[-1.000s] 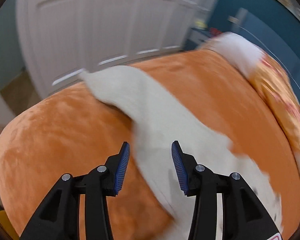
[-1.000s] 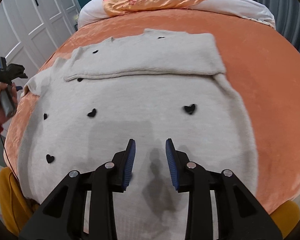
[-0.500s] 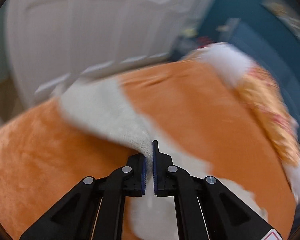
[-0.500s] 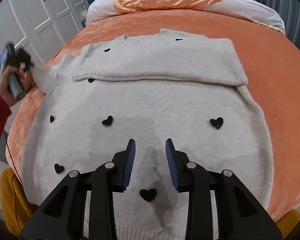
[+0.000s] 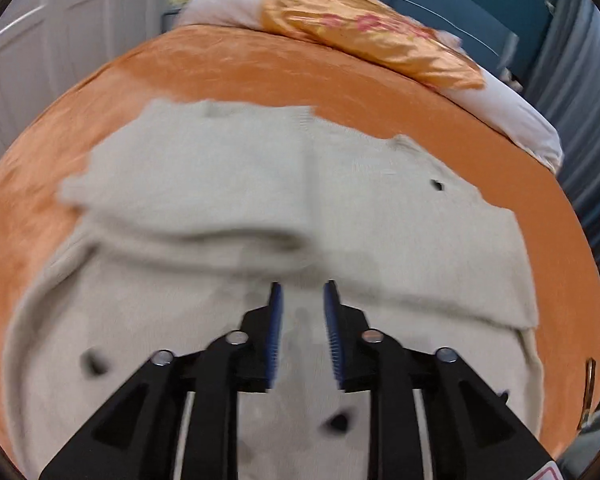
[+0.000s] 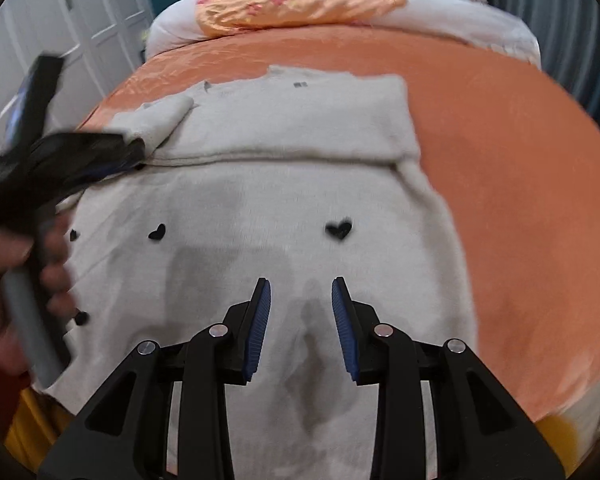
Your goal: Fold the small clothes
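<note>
1. Lying flat across the orange bedspread [image 6: 500, 152]: one cream sweater [image 6: 284, 208] with small black hearts [image 6: 339, 230], its far sleeve already folded across the chest as a long band.
2. Near sleeve [image 5: 188, 184]: now laid over the chest too, cuff end in a soft roll beside the neckline; a second ago it trailed off the body toward the bed's edge.
3. My left tongs [image 5: 302, 328]: blue pads apart with only bare knit showing in the gap, gripping nothing. Jaws have just been opening; half a second ago they were pinched on the sleeve's edge.
4. My right tongs [image 6: 301, 322]: pads apart, hovering over the sweater's lower body, empty, much as before.
5. Surface: plush orange cover on a bed; at the head, a white pillow [image 6: 480, 16] under a gold satin cloth with pink flowers [image 6: 300, 2].
6. Room: white panelled wardrobe doors [image 5: 60, 32] to the left, teal wall behind the headboard, blue-grey curtain [image 5: 580, 92] to the right.
7. Right view only: my left hand [image 6: 16, 280] round its grey handle, the left tongs' black body blurred over the sweater's left shoulder, a red sleeve at the frame edge.
8. Left view only: the folded sleeve close up, blurred.
</note>
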`<control>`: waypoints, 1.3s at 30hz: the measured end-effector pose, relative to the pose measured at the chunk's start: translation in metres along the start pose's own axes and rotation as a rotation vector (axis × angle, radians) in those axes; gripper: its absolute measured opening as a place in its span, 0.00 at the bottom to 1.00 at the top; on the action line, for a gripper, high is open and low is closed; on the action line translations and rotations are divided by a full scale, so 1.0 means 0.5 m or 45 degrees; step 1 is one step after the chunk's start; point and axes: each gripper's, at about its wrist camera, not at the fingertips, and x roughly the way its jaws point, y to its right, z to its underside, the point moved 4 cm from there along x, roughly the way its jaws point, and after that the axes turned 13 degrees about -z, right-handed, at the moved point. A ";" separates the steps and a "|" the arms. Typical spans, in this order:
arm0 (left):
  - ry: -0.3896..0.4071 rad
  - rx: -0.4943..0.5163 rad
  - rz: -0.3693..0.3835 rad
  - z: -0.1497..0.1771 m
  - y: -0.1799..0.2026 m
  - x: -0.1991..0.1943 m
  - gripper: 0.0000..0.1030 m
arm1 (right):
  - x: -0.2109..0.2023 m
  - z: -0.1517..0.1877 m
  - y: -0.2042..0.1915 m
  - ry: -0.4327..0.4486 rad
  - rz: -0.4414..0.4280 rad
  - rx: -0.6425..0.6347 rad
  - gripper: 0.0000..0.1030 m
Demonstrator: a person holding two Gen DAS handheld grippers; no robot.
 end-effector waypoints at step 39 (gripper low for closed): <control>-0.070 -0.315 -0.250 -0.022 -0.311 0.027 0.31 | 0.345 -0.253 -0.453 -0.111 -0.442 -0.701 0.53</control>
